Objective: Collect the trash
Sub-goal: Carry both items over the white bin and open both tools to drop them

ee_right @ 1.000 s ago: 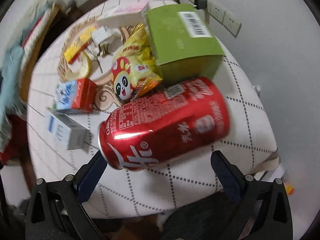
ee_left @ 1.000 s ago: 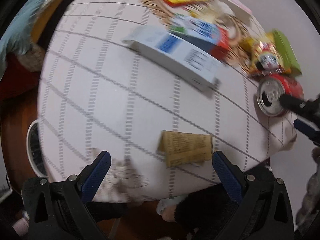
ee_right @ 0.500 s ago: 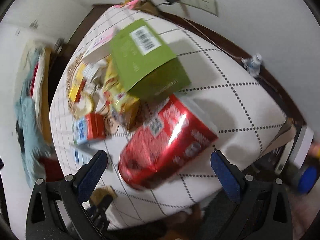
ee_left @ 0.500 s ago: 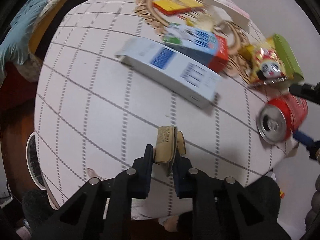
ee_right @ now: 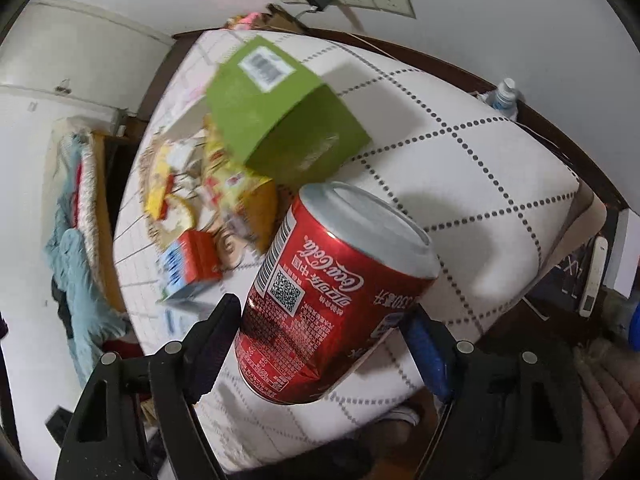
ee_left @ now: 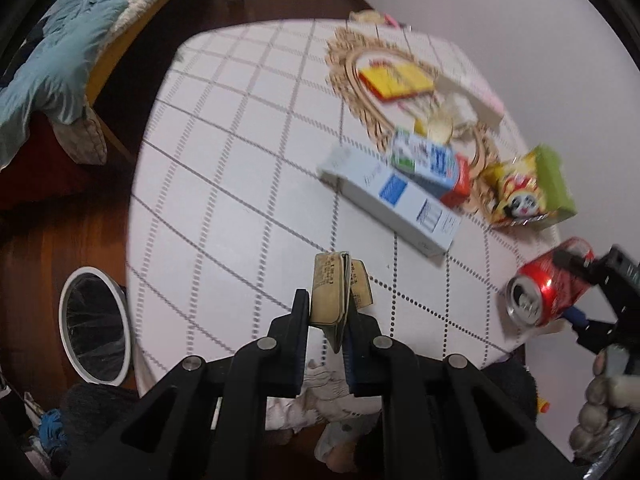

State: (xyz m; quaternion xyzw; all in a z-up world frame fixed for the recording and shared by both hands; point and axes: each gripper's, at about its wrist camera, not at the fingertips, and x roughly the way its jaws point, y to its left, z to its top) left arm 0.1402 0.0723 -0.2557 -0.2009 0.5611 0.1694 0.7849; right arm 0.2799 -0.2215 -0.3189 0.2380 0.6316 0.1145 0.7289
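My left gripper (ee_left: 327, 312) is shut on a flattened tan paper packet (ee_left: 331, 290), held above the near edge of the table. My right gripper (ee_right: 320, 320) is shut on a red cola can (ee_right: 332, 292), lifted off the table and tilted; the can also shows in the left wrist view (ee_left: 548, 282). A white bin with a black liner (ee_left: 94, 324) stands on the floor left of the table.
On the checked tablecloth (ee_left: 240, 160) lie a long white box (ee_left: 394, 200), a blue and red carton (ee_left: 434, 162), a yellow snack bag (ee_left: 514, 196), a green box (ee_right: 276, 116) and a yellow packet (ee_left: 394, 80). A bed (ee_left: 52, 60) stands at the far left.
My left gripper closed on the tan packet and lifted it off the cloth. My right gripper closed on the cola can and raised it, tilting it.
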